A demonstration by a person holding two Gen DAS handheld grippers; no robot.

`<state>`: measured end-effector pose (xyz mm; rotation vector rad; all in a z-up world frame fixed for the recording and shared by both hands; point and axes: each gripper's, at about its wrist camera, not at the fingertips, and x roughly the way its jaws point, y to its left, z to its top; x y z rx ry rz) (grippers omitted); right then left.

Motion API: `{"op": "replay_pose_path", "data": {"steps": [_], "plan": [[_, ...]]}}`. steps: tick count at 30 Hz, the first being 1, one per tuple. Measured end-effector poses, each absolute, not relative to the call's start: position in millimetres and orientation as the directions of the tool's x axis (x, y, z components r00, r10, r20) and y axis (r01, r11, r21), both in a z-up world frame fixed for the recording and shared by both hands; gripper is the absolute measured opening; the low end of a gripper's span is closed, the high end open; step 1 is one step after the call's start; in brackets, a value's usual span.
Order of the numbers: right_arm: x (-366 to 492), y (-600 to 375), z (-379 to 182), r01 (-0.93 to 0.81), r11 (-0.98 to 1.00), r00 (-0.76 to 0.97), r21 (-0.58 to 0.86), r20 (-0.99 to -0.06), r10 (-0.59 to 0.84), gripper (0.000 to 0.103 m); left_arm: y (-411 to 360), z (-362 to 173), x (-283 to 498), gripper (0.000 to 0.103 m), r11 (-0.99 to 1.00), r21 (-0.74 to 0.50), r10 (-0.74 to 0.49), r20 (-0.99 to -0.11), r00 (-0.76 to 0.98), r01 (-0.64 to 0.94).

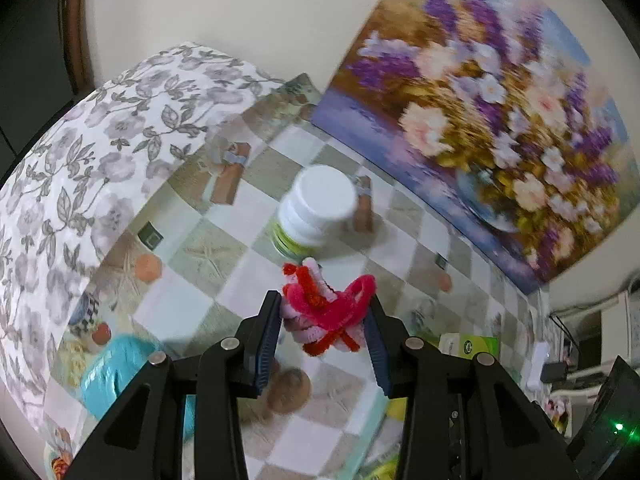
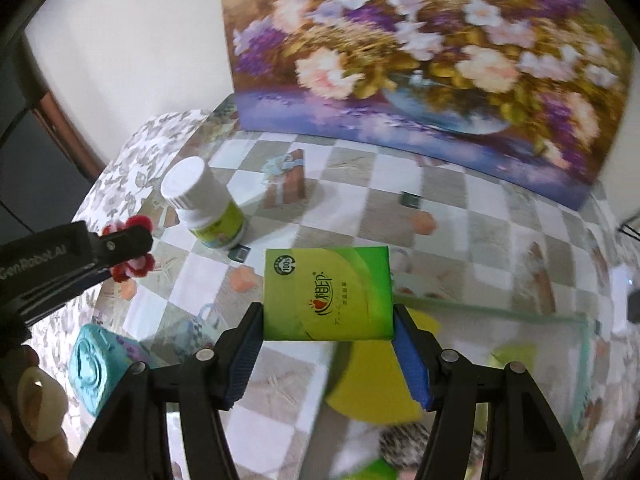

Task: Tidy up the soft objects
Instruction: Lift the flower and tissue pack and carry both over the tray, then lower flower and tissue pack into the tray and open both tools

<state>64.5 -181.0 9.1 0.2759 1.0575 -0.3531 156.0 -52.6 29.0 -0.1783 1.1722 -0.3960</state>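
Note:
A tangled bundle of red, pink and magenta pipe cleaners [image 1: 326, 308] hangs above the checkered tablecloth, with my left gripper [image 1: 325, 326] shut on it. In the right wrist view that gripper shows at the left edge with the pipe cleaners [image 2: 134, 266] poking out. My right gripper [image 2: 328, 330] is shut on a green tissue pack [image 2: 326, 294], held flat over the table. The same tissue pack [image 1: 472, 346] shows partly at the lower right of the left wrist view.
A white-capped bottle with a green label [image 2: 206, 210] [image 1: 316, 212] stands on the table. A turquoise tin [image 2: 94, 362] [image 1: 110, 372] lies near the left. A clear tray [image 2: 520, 312] holds yellow items [image 2: 372, 376]. A flower painting [image 2: 420, 52] leans on the wall. A floral pillow [image 1: 100, 152] is at left.

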Motion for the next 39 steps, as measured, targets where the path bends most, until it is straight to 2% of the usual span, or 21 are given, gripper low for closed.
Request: {"op": "replay_pose_path", "data": {"steps": [13, 19, 39], "plan": [[-27.7, -188.4, 12.1, 0.545, 0.829, 0.466, 0.129, -0.868, -0.172, 0.066, -95.6, 41.5, 58.1, 0.042, 0.854, -0.248, -0.409, -0.863, 0.296, 0.458], [-60.1, -188.2, 14.6, 0.583, 0.81, 0.435, 0.071, -0.869, -0.237, 0.066, -97.1, 40.8, 41.8, 0.042, 0.842, -0.235, -0.408, -0.866, 0.289, 0.486], [-122.4, -198.6, 7.4, 0.684, 0.72, 0.393, 0.119, -0.891, -0.227, 0.066, -113.0, 14.6, -7.0, 0.042, 0.778, -0.238, -0.4, -0.901, 0.167, 0.581]]}}
